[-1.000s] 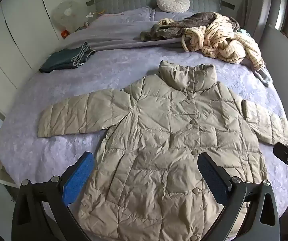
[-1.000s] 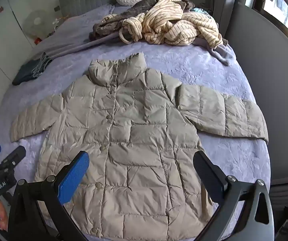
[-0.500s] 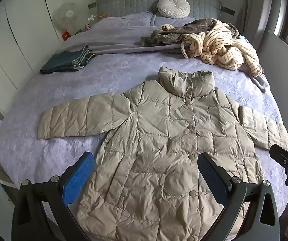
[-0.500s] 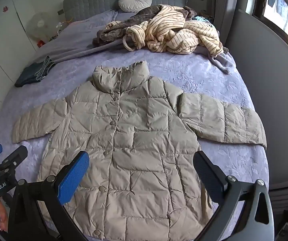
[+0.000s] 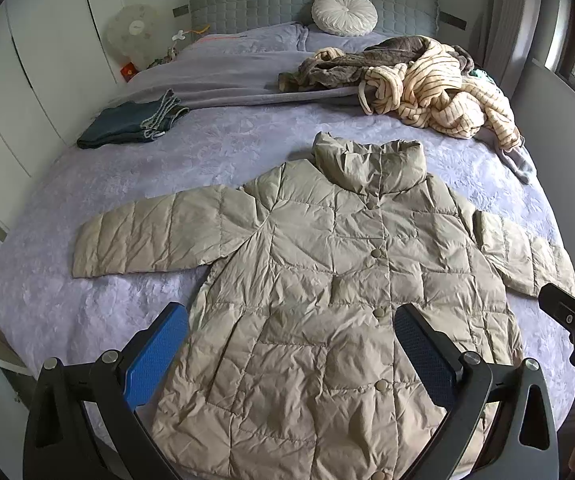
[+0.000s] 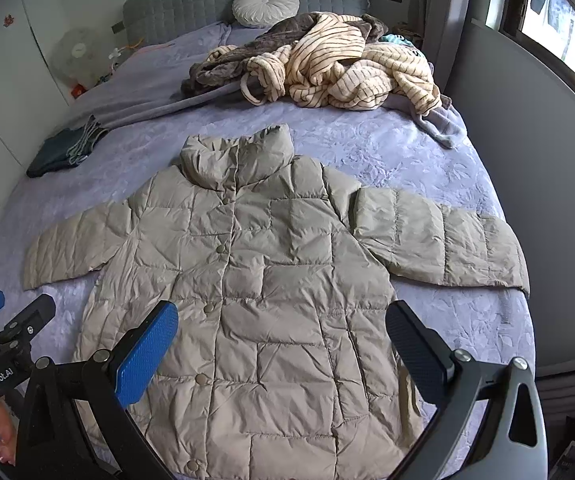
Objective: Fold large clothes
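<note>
A beige quilted puffer jacket [image 5: 327,280] [image 6: 255,288] lies flat and buttoned on the purple bed cover, collar toward the headboard, both sleeves spread sideways. My left gripper [image 5: 291,344] hovers open above the jacket's lower half, holding nothing. My right gripper [image 6: 283,340] is also open over the lower half, empty. The right gripper's tip shows at the right edge of the left wrist view, the left gripper's at the left edge of the right wrist view.
A heap of striped cream and brown clothes [image 5: 427,84] [image 6: 327,64] lies near the headboard on the right. Folded dark jeans [image 5: 131,124] [image 6: 63,148] sit on the bed's left side. A round white cushion [image 5: 345,18] leans on the grey headboard. White wardrobes stand left, a wall right.
Both grippers have drawn back and risen from the jacket, so more of the bed and headboard shows. The jacket itself has not moved.
</note>
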Demonstrator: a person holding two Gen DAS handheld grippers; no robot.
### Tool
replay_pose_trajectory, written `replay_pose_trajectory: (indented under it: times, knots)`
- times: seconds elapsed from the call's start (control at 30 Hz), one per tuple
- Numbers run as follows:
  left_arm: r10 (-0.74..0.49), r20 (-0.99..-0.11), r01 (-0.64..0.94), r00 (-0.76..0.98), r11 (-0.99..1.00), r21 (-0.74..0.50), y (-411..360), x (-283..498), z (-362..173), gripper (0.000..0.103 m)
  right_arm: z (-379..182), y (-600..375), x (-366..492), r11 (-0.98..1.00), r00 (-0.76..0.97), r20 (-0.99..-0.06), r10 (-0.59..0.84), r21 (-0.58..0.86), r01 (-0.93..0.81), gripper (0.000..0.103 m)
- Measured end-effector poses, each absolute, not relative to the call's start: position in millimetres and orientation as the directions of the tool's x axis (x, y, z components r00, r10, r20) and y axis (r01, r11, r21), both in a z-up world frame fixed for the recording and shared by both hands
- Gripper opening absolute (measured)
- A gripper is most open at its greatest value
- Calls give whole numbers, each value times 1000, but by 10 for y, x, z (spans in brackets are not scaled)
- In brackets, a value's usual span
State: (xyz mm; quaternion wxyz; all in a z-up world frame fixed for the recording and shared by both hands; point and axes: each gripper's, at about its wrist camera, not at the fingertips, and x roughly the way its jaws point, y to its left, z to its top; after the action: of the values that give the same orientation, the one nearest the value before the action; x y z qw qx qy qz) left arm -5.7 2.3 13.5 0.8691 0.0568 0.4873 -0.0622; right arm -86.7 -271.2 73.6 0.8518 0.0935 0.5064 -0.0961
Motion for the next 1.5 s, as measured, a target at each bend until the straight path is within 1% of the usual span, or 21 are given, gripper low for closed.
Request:
replay_pose_trajectory:
  times: [1.5]
  knots:
    - [-55,-857,162,513,986,34,41,-41,131,103,726,-2724,-880,963,471,-879,-80,55,266,103]
